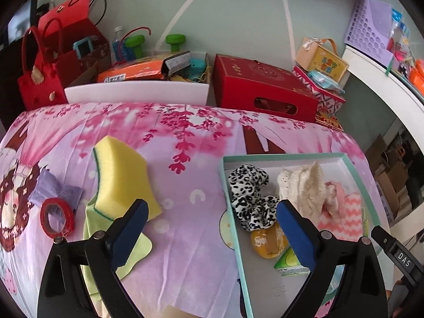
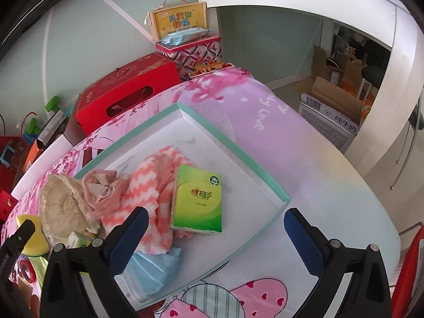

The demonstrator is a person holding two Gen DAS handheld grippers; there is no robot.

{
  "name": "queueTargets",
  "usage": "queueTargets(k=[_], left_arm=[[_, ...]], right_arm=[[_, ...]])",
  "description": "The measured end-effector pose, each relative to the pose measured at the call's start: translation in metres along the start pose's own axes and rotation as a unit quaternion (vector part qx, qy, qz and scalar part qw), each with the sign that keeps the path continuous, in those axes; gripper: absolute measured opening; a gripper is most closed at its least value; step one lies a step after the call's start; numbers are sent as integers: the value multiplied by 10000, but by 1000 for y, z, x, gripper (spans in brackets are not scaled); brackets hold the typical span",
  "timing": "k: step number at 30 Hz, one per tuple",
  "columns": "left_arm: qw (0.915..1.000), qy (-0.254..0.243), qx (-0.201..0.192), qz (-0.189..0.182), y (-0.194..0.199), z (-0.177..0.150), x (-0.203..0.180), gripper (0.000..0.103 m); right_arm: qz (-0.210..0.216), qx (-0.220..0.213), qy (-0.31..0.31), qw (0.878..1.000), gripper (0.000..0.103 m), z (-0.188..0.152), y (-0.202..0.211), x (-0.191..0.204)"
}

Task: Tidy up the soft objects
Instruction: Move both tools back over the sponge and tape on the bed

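Both grippers stand spread wide with nothing between their pads: my left gripper [image 1: 212, 212] hangs over the pink printed cloth [image 1: 185, 238], my right gripper [image 2: 216, 221] over the near corner of the shallow teal-rimmed box [image 2: 233, 143].

That box already holds most of the soft things: a leopard-print scrunchie [image 1: 249, 196], a cream lace piece [image 1: 302, 185], a pink-and-white zigzag cloth [image 2: 156, 185], a green tissue pack [image 2: 197, 201] and a blue face mask [image 2: 151, 270] drooping over its front rim.

I judge this a pause between placements. Outside the box, on the cloth, lie the yellow sponge [image 1: 122, 175] and the pale green cloth [image 1: 92, 220] partly under it. My left gripper is nearer them, so next I would swing it over the sponge, straddle its narrower sides and squeeze gently. Being foam, it will give under the pads.
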State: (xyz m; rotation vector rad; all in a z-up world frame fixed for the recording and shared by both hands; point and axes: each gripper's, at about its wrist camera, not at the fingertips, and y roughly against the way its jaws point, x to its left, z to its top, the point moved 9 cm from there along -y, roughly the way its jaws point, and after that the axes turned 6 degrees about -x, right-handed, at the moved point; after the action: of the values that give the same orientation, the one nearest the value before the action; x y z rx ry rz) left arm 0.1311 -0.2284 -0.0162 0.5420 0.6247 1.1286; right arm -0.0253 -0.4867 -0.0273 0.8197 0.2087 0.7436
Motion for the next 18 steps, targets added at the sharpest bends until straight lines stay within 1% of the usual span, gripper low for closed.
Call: queueTargets(k=[5, 8, 11, 16, 18], left_arm=[[9995, 3, 246, 201, -2, -4, 16, 97], [9993, 154, 226, 242, 2, -2, 29, 97], [9992, 188, 196, 291, 7, 3, 41, 97], [9975, 351, 67, 609, 19, 11, 79, 97], [9964, 465, 33, 713, 24, 12, 95, 97]], right_arm=[[68, -21, 45, 10000, 103, 2, 7, 11], [155, -81, 175, 9997, 103, 4, 14, 24], [240, -114, 266, 9993, 103, 5, 19, 41], [658, -86, 438, 9968, 103, -2, 28, 81], [718, -95, 542, 9959, 103, -4, 31, 95]])
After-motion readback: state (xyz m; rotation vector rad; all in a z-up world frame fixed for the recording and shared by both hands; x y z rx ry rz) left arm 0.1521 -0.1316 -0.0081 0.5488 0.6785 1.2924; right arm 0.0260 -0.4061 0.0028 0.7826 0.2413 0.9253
